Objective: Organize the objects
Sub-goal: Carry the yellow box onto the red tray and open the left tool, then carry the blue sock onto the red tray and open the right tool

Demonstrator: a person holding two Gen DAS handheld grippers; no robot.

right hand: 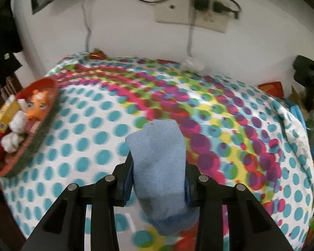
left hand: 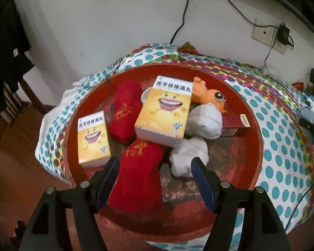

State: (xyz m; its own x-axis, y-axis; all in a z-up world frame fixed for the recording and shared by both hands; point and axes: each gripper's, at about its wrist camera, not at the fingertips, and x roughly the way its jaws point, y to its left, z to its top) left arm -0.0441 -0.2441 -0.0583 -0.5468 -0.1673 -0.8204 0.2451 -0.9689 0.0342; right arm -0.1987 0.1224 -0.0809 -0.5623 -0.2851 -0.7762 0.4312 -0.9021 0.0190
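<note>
Blue folded sock [right hand: 159, 167] is pinched in the right gripper [right hand: 159, 179], long axis along the fingers, above the dotted cloth [right hand: 90, 129]; the red tray [right hand: 31, 146] lies well to its left. The left gripper [left hand: 155, 179] hangs spread and empty over that tray, nearer it, by a white wall.

A home room: a dotted bedsheet [right hand: 94, 138] against a white wall with a wall socket [right hand: 190, 18], wooden floor [left hand: 14, 138]

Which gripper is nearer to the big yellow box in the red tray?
Left. The left gripper hangs open over the tray, close to the box. The right gripper, holding a blue sock, is off beside the tray.
</note>
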